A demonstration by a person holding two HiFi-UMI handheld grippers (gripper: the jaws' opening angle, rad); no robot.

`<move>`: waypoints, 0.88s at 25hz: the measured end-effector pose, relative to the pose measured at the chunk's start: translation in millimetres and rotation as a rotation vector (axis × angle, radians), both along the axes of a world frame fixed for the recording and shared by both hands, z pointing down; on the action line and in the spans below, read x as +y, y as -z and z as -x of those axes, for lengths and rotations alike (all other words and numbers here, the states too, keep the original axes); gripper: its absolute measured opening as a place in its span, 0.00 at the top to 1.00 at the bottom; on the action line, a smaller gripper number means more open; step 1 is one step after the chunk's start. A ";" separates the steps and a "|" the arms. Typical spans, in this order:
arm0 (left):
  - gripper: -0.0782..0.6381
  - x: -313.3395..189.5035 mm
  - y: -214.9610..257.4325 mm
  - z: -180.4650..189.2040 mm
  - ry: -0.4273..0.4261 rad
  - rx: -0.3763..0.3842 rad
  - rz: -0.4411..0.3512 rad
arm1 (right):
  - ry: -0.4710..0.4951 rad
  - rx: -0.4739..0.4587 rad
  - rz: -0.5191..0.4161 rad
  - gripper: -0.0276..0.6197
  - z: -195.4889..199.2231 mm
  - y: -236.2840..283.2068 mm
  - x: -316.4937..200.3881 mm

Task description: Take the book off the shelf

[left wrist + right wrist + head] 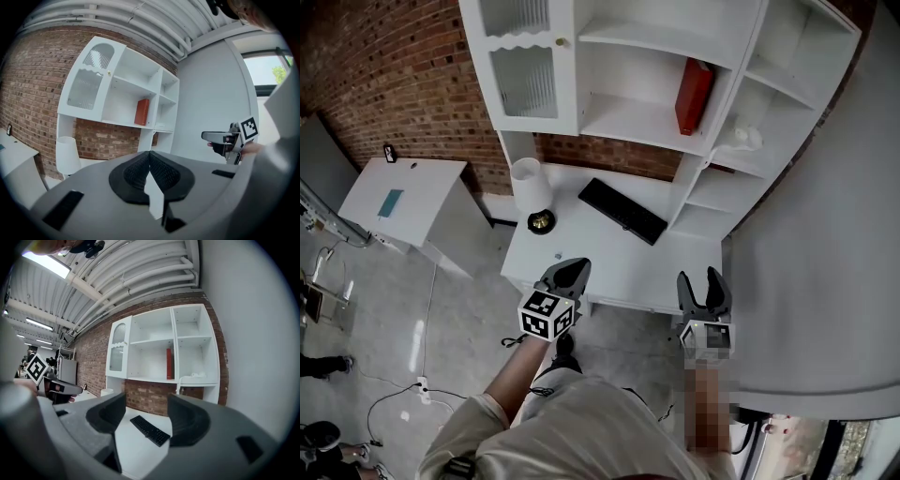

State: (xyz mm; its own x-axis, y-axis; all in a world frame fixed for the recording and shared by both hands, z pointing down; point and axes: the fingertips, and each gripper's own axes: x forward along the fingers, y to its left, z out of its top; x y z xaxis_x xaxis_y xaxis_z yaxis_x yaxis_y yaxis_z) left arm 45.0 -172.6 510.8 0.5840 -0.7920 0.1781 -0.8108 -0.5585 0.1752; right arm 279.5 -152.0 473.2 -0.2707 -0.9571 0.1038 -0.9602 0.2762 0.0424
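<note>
Pale shirt cloth point(581, 431) on the person's shoulders fills 6 o'clock of the head view, and both arms reach up from it. At 9 o'clock a low white cabinet point(403, 192) stands on the floor, apart from the worktop point(609, 267). A white-shaded lamp point(528, 186) stands on the worktop's left end, at about 11 o'clock from the left claw point(570, 269). That claw hovers over the worktop's near edge with its jaws pressed together and nothing between them, as its own view point(150, 157) shows. A black keyboard point(622, 210) lies slantwise on the middle of the worktop. Above it, towards 1 o'clock, the red book point(694, 97) stands upright on the white shelf unit point(628, 120), in the middle compartment close to its right divider, well apart from both claws. The right claw point(700, 281) hangs at 5 o'clock over the worktop's near right corner, jaws spread wide and empty; in its own view point(146, 411) the distant keyboard shows through the gap. A grey wall point(825, 234) runs down at 3 o'clock.
</note>
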 end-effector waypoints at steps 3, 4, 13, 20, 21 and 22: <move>0.90 -16.8 -4.3 6.1 -0.004 0.004 0.003 | -0.011 0.001 -0.001 0.55 4.0 -2.2 -15.8; 0.90 -23.3 -5.9 8.5 -0.009 0.005 0.003 | -0.016 0.003 -0.001 0.55 6.2 -3.5 -21.5; 0.90 -103.1 -0.6 35.8 -0.090 0.016 0.000 | -0.087 0.012 0.000 0.55 45.0 1.0 -80.8; 0.90 -168.0 4.0 47.1 -0.179 0.008 0.000 | -0.174 0.016 -0.011 0.55 60.4 12.3 -133.4; 0.90 -176.4 4.1 47.8 -0.193 0.007 -0.001 | -0.187 0.018 -0.013 0.55 62.2 13.6 -140.1; 0.90 -184.2 4.4 48.3 -0.207 0.005 -0.003 | -0.199 0.021 -0.015 0.55 63.8 14.7 -146.6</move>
State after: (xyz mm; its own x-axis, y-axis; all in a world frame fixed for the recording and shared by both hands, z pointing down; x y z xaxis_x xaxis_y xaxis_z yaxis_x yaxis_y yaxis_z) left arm -3.4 -356.9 506.4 0.7353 -0.6555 0.1724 -0.6778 -0.7137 0.1769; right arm 215.7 -298.6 458.4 -0.0742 -0.9929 0.0931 -0.9946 0.0805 0.0656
